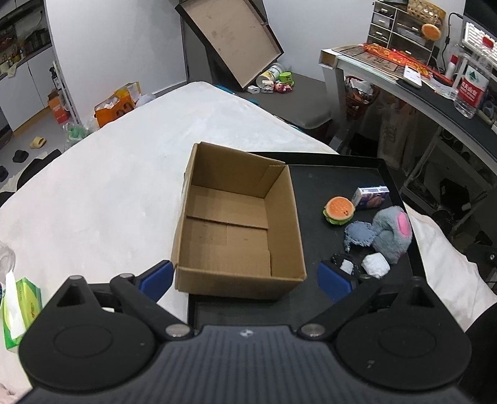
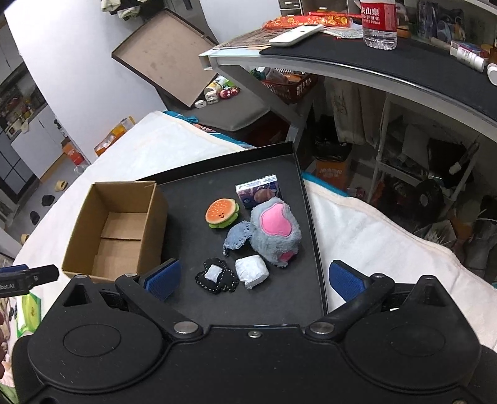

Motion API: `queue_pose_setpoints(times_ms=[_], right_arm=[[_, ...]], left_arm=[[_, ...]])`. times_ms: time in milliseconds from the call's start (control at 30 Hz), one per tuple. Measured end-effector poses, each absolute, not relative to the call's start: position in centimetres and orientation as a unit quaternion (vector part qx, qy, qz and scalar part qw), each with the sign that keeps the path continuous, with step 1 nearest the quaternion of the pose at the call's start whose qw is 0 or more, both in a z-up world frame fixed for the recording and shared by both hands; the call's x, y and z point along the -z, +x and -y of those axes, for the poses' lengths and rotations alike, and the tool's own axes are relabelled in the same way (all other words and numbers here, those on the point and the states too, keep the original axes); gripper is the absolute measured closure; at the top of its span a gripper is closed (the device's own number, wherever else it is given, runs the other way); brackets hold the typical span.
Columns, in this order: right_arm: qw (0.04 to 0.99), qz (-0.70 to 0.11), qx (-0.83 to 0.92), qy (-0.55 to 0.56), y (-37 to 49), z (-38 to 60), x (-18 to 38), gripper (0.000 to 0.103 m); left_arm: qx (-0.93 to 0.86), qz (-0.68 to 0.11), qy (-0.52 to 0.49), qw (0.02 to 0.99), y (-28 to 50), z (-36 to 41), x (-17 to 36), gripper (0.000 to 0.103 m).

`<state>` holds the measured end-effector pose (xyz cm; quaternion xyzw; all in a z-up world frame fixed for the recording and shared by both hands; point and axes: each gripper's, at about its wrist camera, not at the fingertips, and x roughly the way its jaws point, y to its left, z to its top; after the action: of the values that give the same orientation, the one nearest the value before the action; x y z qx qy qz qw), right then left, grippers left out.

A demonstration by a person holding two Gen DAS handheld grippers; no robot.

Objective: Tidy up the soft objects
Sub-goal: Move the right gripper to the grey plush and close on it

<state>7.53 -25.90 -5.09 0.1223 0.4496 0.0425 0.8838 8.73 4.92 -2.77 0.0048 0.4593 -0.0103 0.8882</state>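
An empty cardboard box [image 1: 236, 223] [image 2: 118, 230] sits on the left part of a black tray [image 1: 323, 186] [image 2: 192, 199]. On the tray's right lie a plush burger [image 1: 339, 210] [image 2: 222, 213], a grey and pink plush [image 1: 393, 233] [image 2: 276, 234], a denim patch [image 1: 358, 234] [image 2: 236, 237], a black stitched patch [image 1: 344, 264] [image 2: 217, 276], a white wrapped lump [image 1: 375, 264] [image 2: 251, 271] and a small purple carton [image 1: 371, 196] [image 2: 259, 189]. My left gripper [image 1: 245, 276] hangs open before the box's near wall. My right gripper [image 2: 254, 278] is open above the near patches, holding nothing.
The tray rests on a white-covered bed [image 1: 108, 186] [image 2: 372, 236]. A green tissue pack [image 1: 21, 307] lies at the near left. A desk [image 1: 435, 93] [image 2: 372, 65] with a water bottle [image 2: 379, 25] stands to the right, shelves beneath it. A large tilted brown tray [image 1: 230, 40] leans at the back.
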Motion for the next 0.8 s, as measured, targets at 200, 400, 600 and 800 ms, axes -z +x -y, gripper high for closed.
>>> queue_pose_setpoints(times_ms=[200,400,600,800], right_arm=[[0.875,-0.466,-0.036,0.129,10.1,25.7,6.4,0.004],[0.862,-0.488,-0.032,0.133,12.9,25.8,8.0,0.004],[0.849,-0.511,-0.028,0.127,15.5,26.1,9.9,0.006],[0.833,-0.540,-0.032,0.114,17.5,26.1,11.9,0.005]], left_arm=[[-0.003,-0.465,-0.004,0.885,10.9,-6.2,3.5,0.007],[-0.008,-0.484,-0.012,0.875,13.3,-7.1,4.9,0.019],[-0.019,-0.500,-0.003,0.866,15.4,-7.9,6.2,0.036],[-0.026,-0.518,-0.015,0.855,16.6,-9.2,7.5,0.046]])
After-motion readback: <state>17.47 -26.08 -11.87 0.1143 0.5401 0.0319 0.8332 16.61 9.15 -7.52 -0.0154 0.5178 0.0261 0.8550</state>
